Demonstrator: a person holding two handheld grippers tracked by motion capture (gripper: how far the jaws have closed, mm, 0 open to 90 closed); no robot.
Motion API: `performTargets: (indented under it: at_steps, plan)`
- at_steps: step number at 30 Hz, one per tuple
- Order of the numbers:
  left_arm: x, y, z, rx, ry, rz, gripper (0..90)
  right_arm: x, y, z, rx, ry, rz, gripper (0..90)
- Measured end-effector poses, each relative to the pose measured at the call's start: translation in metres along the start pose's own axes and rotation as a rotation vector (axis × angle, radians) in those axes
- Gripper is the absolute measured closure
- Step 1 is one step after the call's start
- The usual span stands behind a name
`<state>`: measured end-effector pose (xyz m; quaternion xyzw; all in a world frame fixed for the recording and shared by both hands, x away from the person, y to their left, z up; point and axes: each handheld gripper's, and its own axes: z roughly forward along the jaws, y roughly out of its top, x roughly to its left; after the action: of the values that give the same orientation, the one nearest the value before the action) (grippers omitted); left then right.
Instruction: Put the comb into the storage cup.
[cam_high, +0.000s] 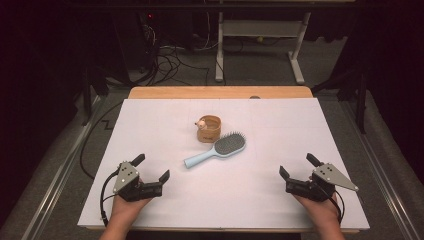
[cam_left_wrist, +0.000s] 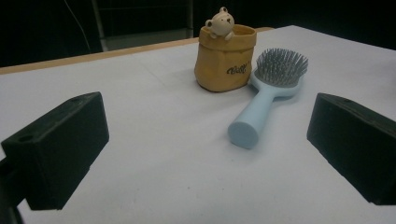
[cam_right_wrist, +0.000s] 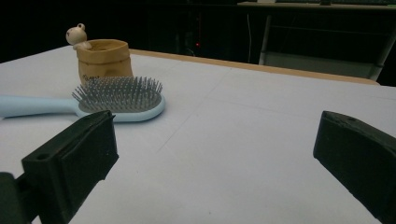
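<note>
While both hands rest at the near edge of the table, here is how things stand:

Table: white sheet (cam_high: 150, 125) over a wooden top, with a strip of wood showing along the far edge.

Hairbrush: light blue hairbrush (cam_high: 216, 149) lies flat near the middle of the table, bristles up, head toward the far right, handle pointing toward the near left. From the left gripper view the round end of the handle faces the camera (cam_left_wrist: 266, 100); from the right gripper view it lies crosswise, handle running off to the left (cam_right_wrist: 116, 100).

Pot: small tan pot (cam_high: 209, 129) shaped like a paper bag stands upright just behind the brush head, a little bear figure (cam_high: 201, 123) hanging over its rim. Pot and brush head sit very close; I cannot tell whether they touch.

Left gripper: left gripper (cam_high: 152, 168) sits low at the near left, well apart from the brush handle, its fingers (cam_left_wrist: 60, 149) spread wide with only bare table between them, aimed at the pot and brush.

Right gripper: right gripper (cam_high: 297, 166) sits at the near right, well apart from the brush head, fingers (cam_right_wrist: 74, 158) spread wide too, holding nothing.

Hands: one hand behind each gripper, coming in from the bottom edge of the high view.
</note>
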<state>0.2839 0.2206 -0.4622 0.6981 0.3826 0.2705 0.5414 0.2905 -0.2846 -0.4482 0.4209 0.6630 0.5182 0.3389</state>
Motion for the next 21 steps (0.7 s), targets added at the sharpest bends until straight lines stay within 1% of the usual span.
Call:
performTargets:
  at_steps: [2,5,10,15,17,21]
  plan:
    - [0.0004,0.0000,-0.0002,-0.003,0.001,0.000,0.0,-0.0008,0.0000,0.0000,-0.002,-0.002,0.007,0.0]
    - [0.0012,0.0000,-0.0013,-0.018,0.011,0.009,0.0,-0.0017,0.0001,0.0004,-0.005,-0.003,0.005,0.0]
    - [0.0037,-0.0003,-0.0029,-0.016,0.019,0.009,0.0,-0.0011,0.0014,-0.0007,-0.014,-0.001,-0.003,0.0]
    - [0.0066,-0.0002,-0.0047,-0.024,0.029,-0.003,0.0,-0.0011,0.0021,-0.0024,-0.019,-0.002,-0.006,0.0]
    - [0.0077,0.0003,-0.0053,-0.014,0.027,-0.005,0.0,-0.0014,0.0021,-0.0028,-0.021,-0.001,-0.005,0.0]
    - [0.0091,0.0007,-0.0051,-0.011,0.018,-0.011,0.0,-0.0013,0.0022,-0.0024,-0.020,-0.001,-0.006,0.0]
